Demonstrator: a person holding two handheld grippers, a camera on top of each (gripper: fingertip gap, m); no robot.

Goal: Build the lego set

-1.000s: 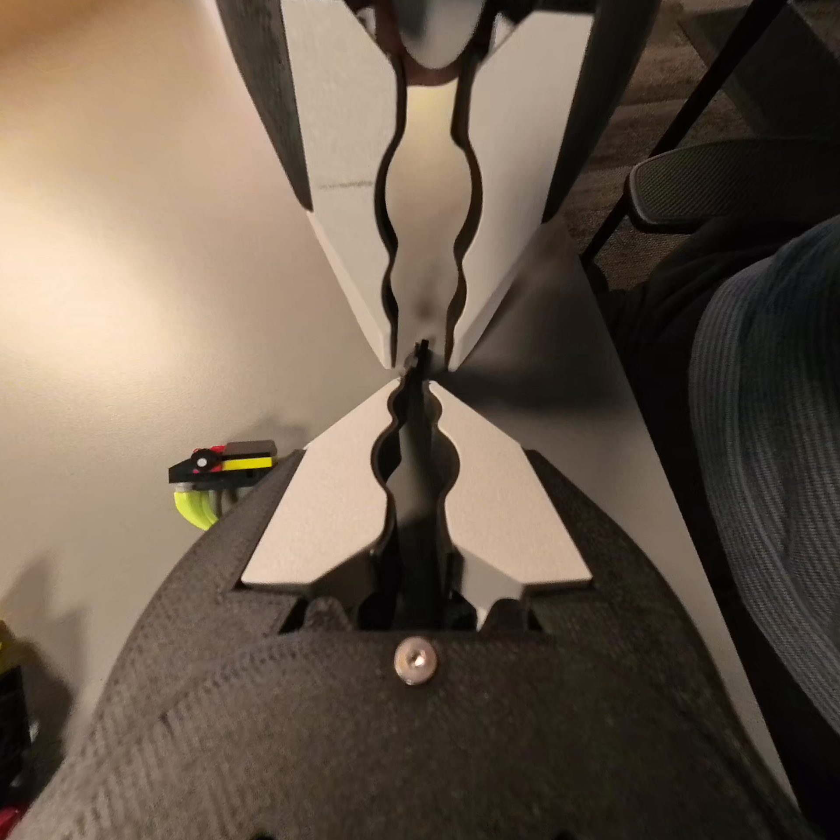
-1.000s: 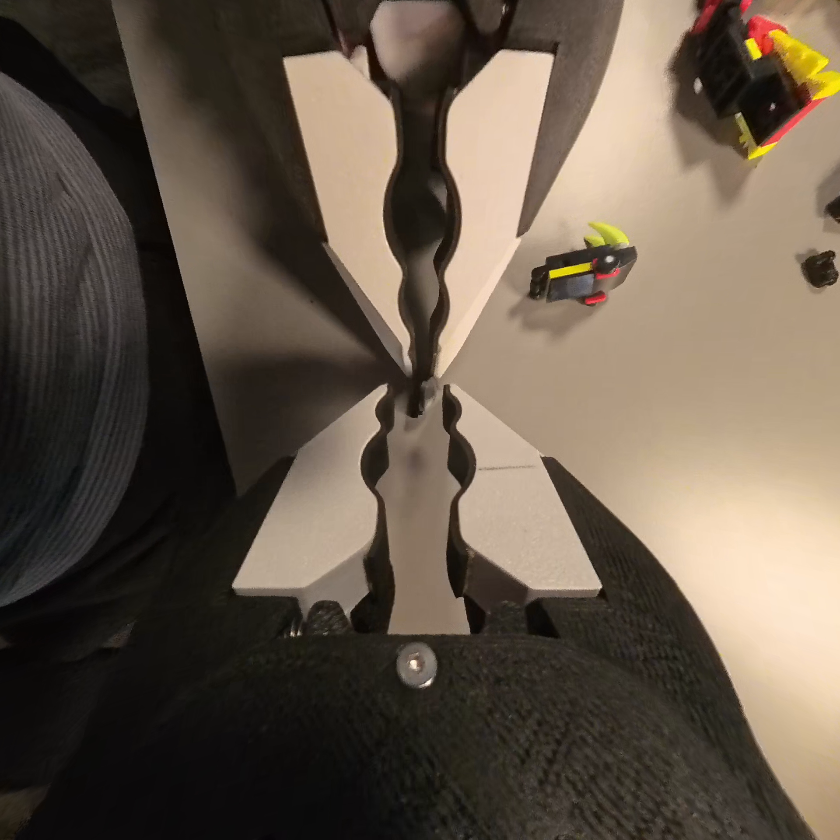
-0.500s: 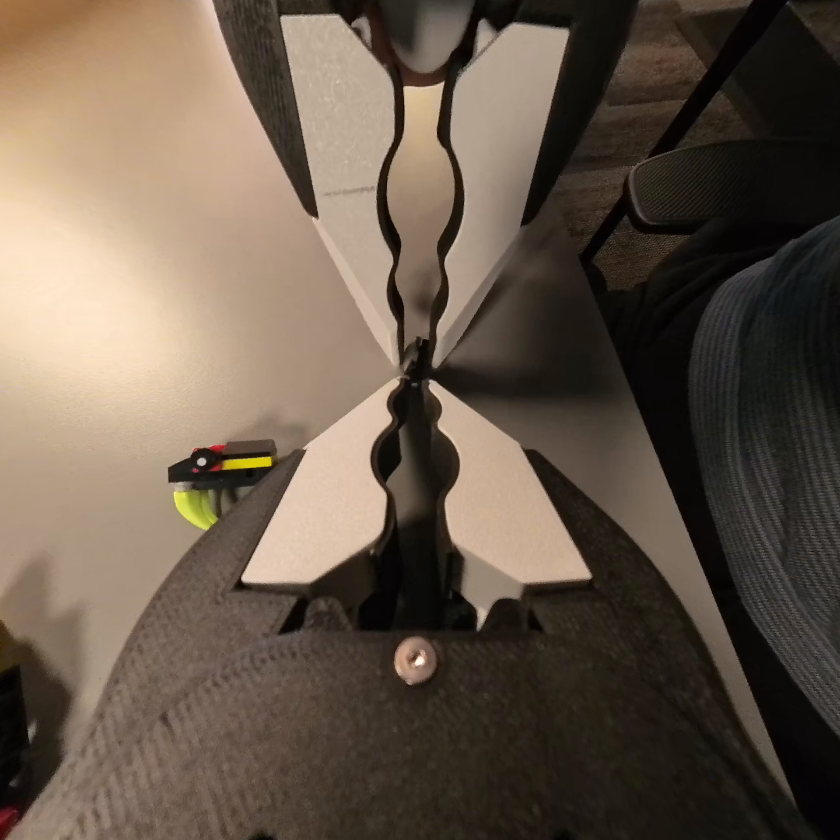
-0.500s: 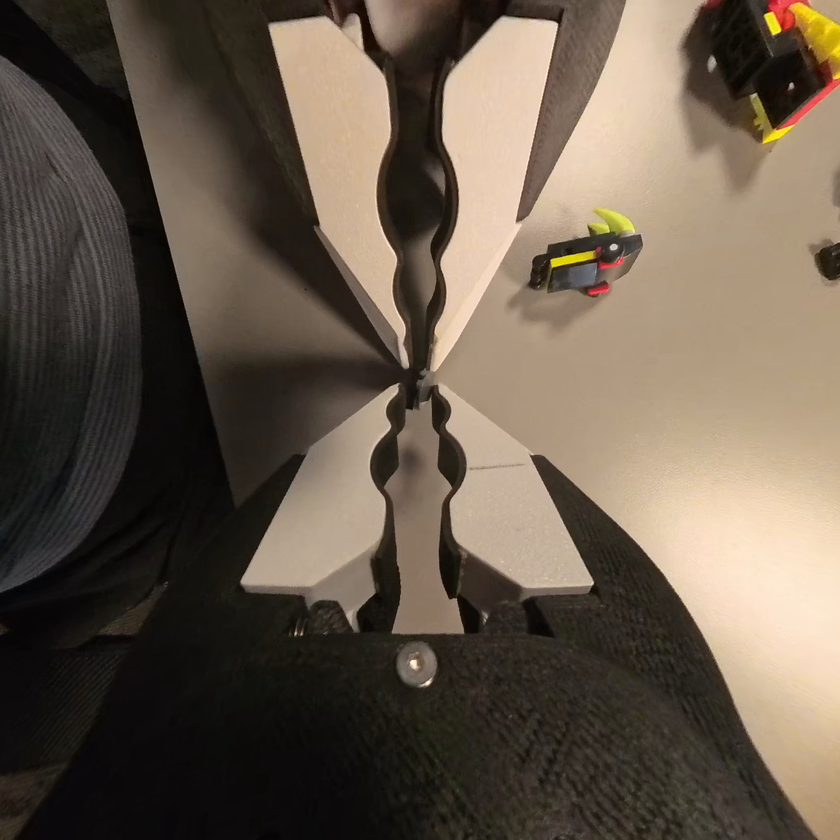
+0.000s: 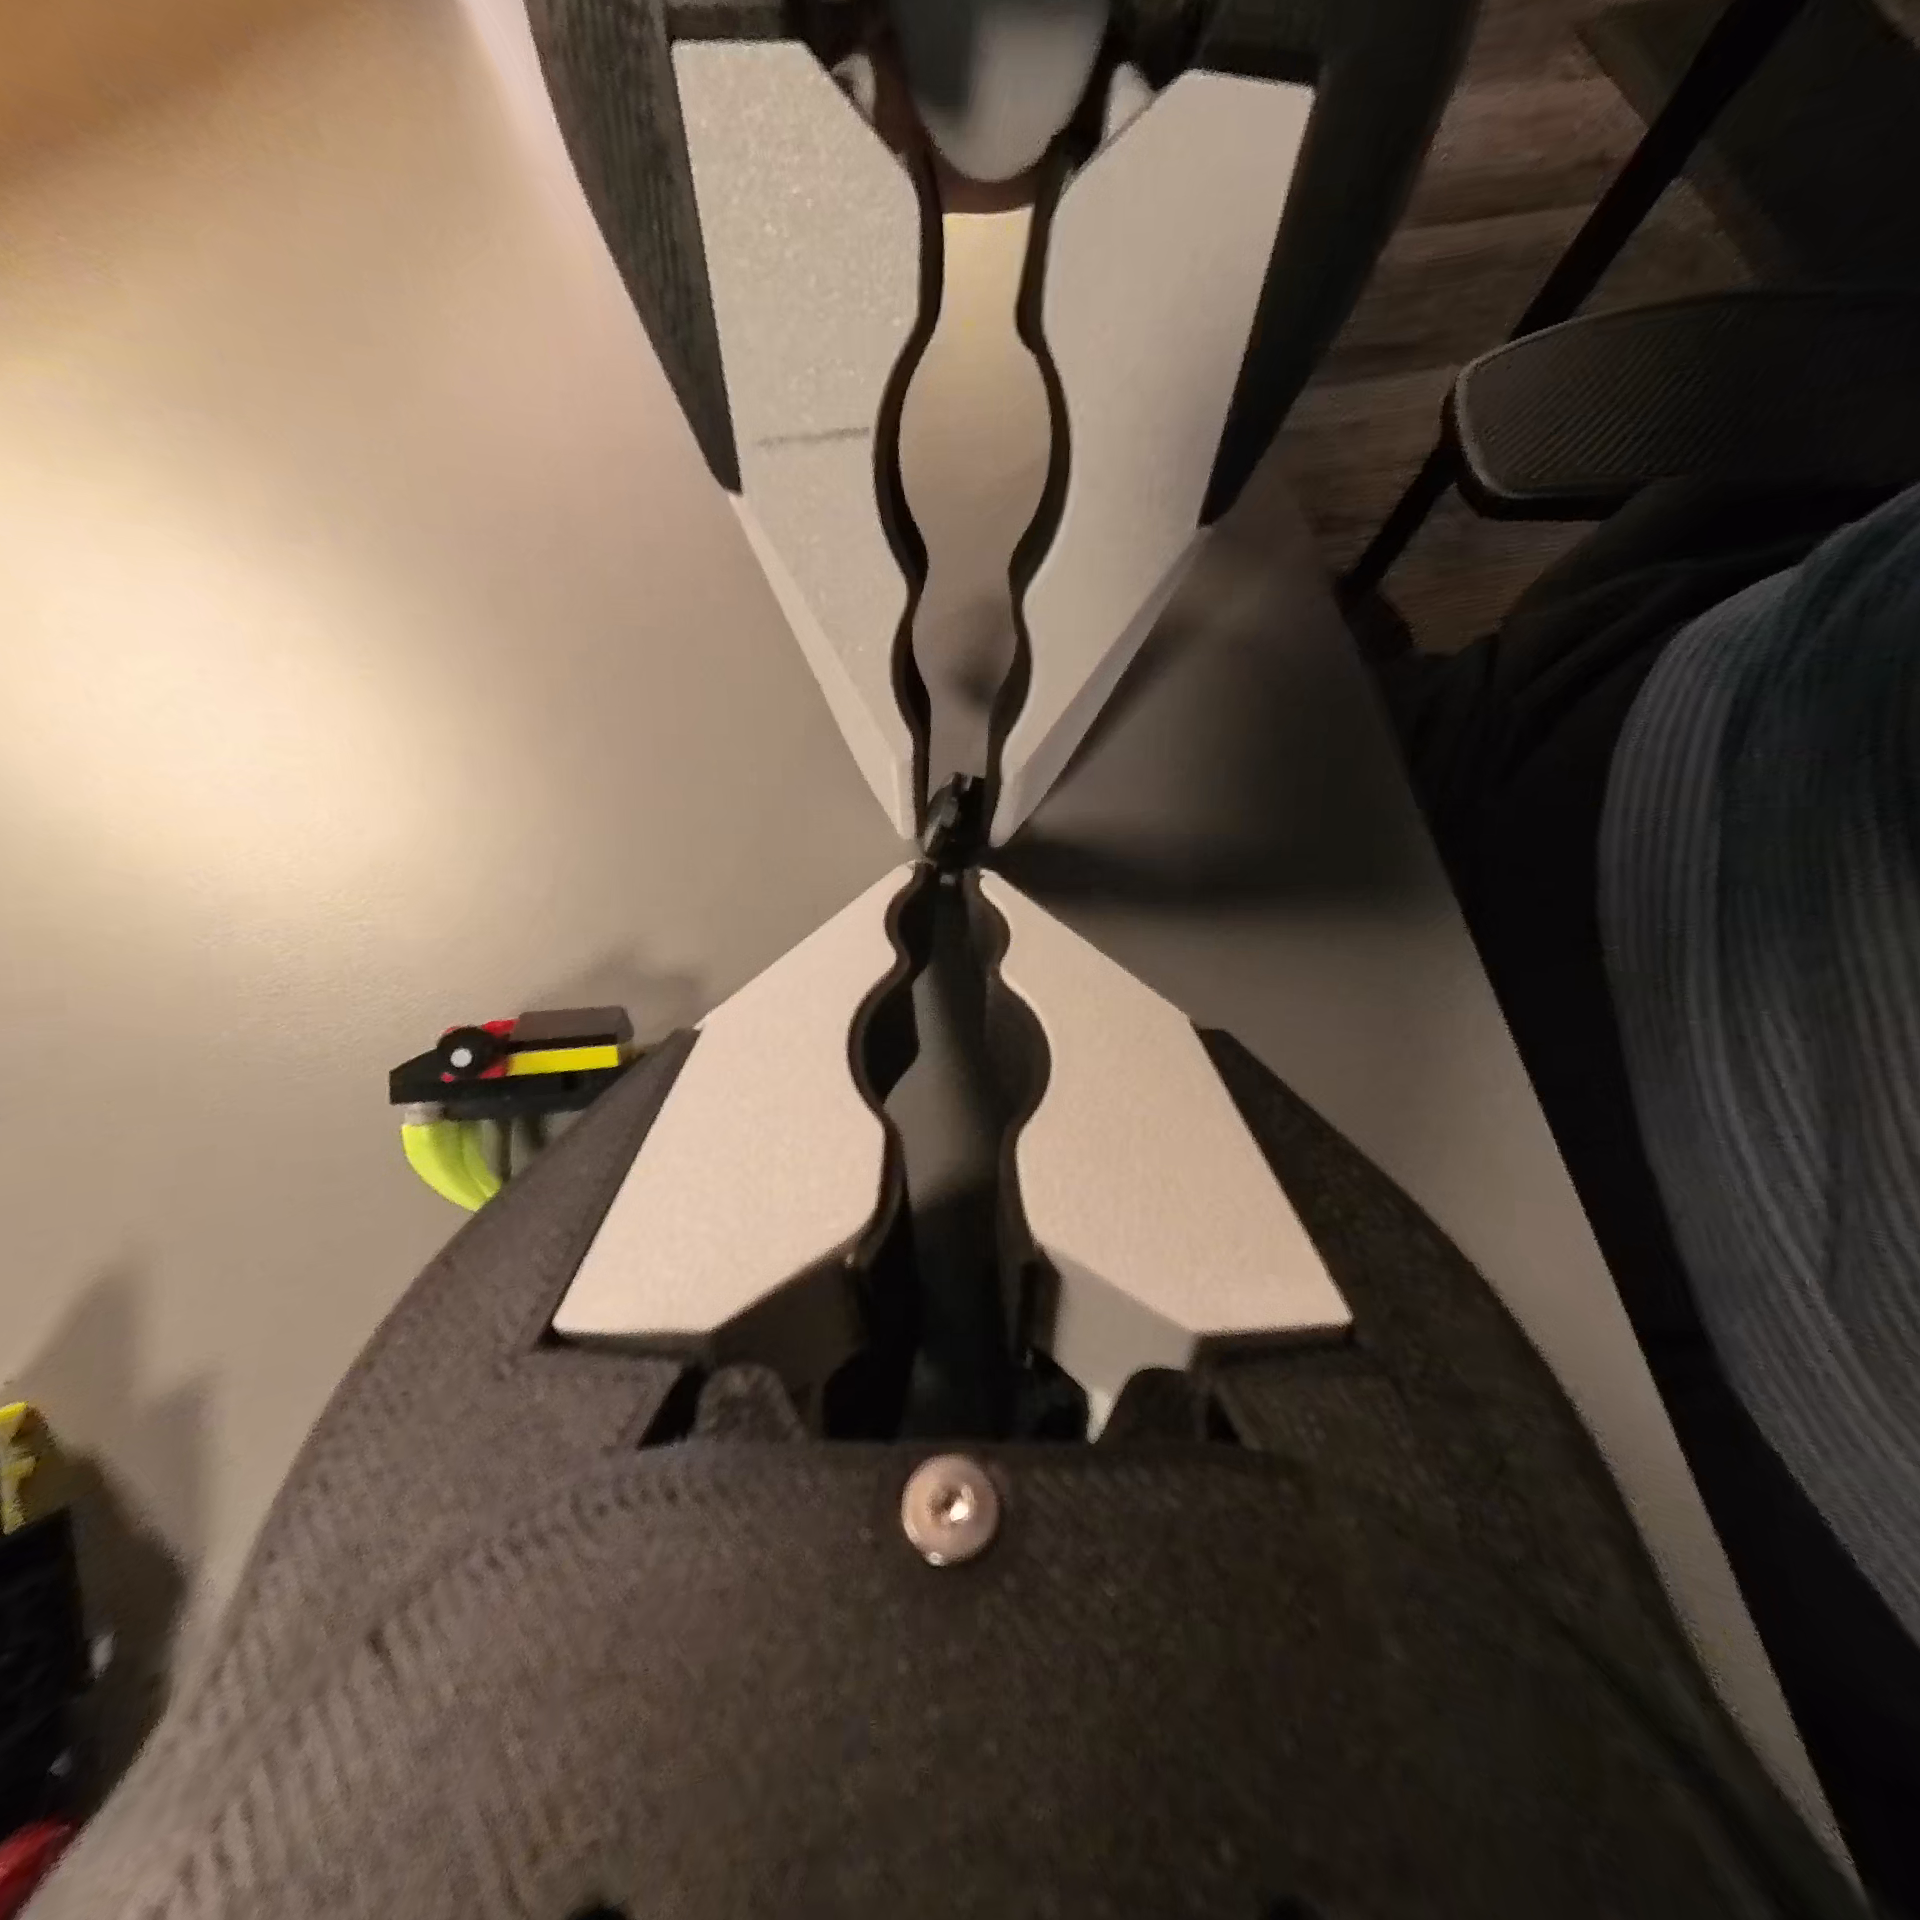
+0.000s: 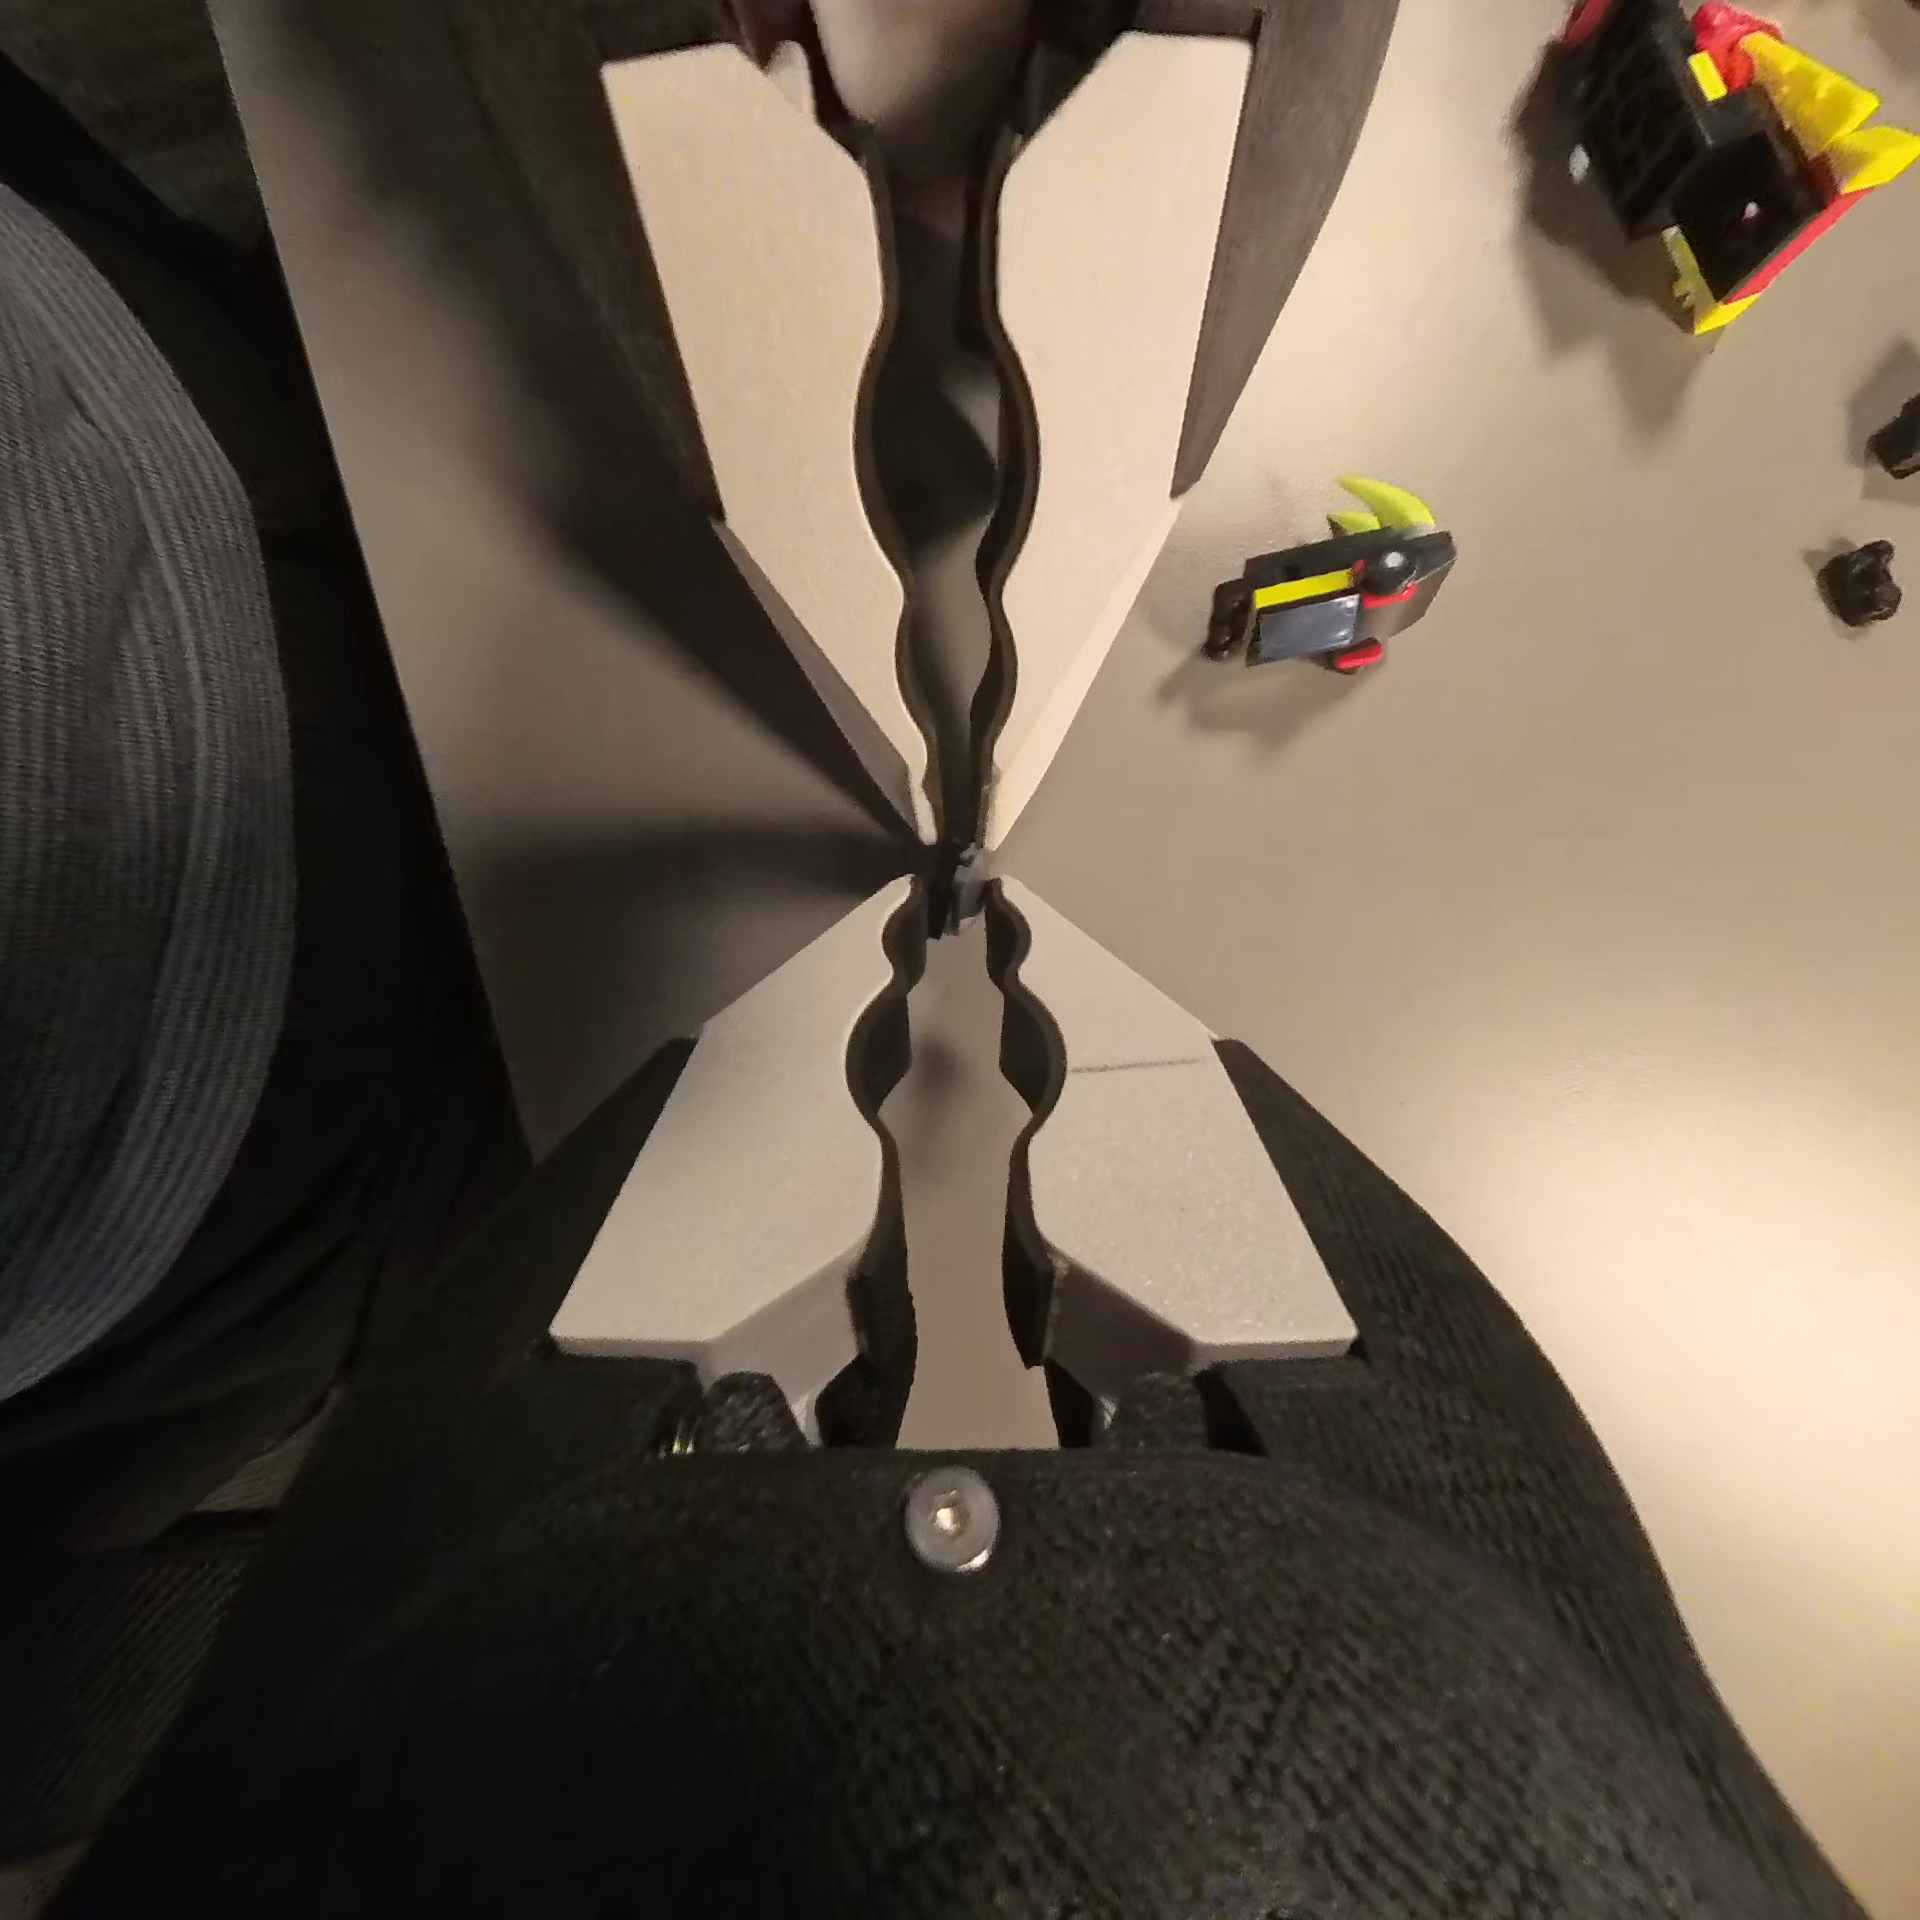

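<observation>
Above the near table edge, the two grippers met tip to tip, and the coming join turned on that line: each small dark piece pointed straight at the other, long axes roughly in line, neither gripper clearly nearer. The left gripper was pinching a thin dark piece, jaws almost pressed together. The right gripper nipped a small grey-black piece likewise. Whether the pieces had seated I could not tell. Farther right on the table lay a black-and-yellow subassembly, and far right the larger build.
</observation>
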